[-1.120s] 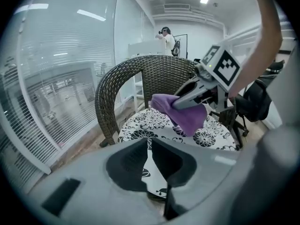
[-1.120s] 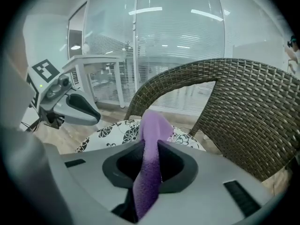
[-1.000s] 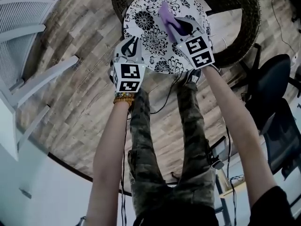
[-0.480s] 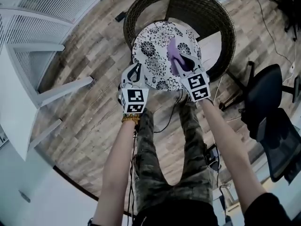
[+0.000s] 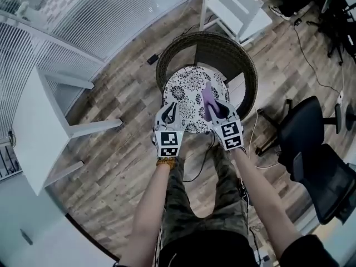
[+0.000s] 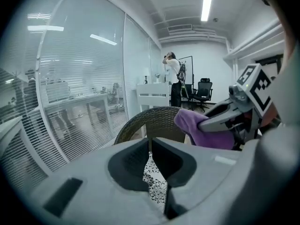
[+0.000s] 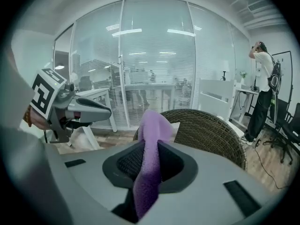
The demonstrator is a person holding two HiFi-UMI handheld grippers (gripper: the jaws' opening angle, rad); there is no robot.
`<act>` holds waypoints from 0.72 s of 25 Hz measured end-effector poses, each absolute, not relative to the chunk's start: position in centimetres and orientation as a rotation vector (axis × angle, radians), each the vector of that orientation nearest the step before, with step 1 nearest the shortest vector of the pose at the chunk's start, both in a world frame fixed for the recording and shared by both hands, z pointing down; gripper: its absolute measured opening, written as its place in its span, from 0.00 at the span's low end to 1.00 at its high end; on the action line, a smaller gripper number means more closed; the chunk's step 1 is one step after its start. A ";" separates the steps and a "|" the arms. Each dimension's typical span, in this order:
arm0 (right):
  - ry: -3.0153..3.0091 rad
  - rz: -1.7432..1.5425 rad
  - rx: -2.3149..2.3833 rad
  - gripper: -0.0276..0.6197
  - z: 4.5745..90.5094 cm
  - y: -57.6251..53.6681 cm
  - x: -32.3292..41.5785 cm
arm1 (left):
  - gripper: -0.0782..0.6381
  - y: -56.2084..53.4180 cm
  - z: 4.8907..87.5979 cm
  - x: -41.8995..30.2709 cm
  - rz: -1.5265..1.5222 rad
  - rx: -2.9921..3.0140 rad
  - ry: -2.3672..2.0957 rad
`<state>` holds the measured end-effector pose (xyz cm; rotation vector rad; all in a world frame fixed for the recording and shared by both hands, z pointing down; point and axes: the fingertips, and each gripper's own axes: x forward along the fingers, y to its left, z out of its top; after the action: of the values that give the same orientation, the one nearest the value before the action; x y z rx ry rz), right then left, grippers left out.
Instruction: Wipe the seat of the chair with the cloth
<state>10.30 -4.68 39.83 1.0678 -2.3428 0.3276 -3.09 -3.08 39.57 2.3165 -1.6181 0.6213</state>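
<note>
Item one: one round tub chair of dark woven wicker [image 5: 222, 48], standing on a wood-plank floor [image 5: 122, 166]; all places below are given relative to it. Item two: one round seat cushion, white with black flower print [image 5: 186, 96], lying in the chair's well, largely uncovered. Item three: one purple cloth of soft nap [image 5: 208, 100], above the right half of the cushion, a folded strip running up between the jaws of the right gripper [image 7: 149, 149], which are clamped on it; whether its lower end touches the cushion cannot be told. Item four: two hand-held grippers, each with one marker cube. The left gripper [image 6: 150, 144] hangs over the cushion's near-left edge, jaws drawn together at the tips with nothing between them, only the flower print showing through the slit. The right gripper sits just beside it over the near-right edge. Item five: one white slatted chair [image 5: 236, 7] beyond the wicker chair. Item six: one white table [image 5: 39, 121] well to its left. Item seven: two black office chairs [image 5: 311, 124] to its right. Item eight: one standing person [image 7: 262, 93] far behind it.
</note>
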 end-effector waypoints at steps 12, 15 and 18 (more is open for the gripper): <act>-2.382 0.301 1.124 0.15 32.2 -3.9 12.7 | 0.15 -3.4 31.7 0.0 0.571 2.394 -1.616; -2.391 0.313 1.163 0.15 29.7 -4.0 14.2 | 0.15 -3.5 29.6 0.3 0.560 2.413 -1.620; -2.410 0.324 1.218 0.15 27.0 -4.1 15.3 | 0.15 -4.0 27.1 0.2 0.529 2.430 -1.640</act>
<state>15.31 -4.09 27.04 1.2176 -2.4098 0.3237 0.17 -4.03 27.08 2.4305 -1.6404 0.5290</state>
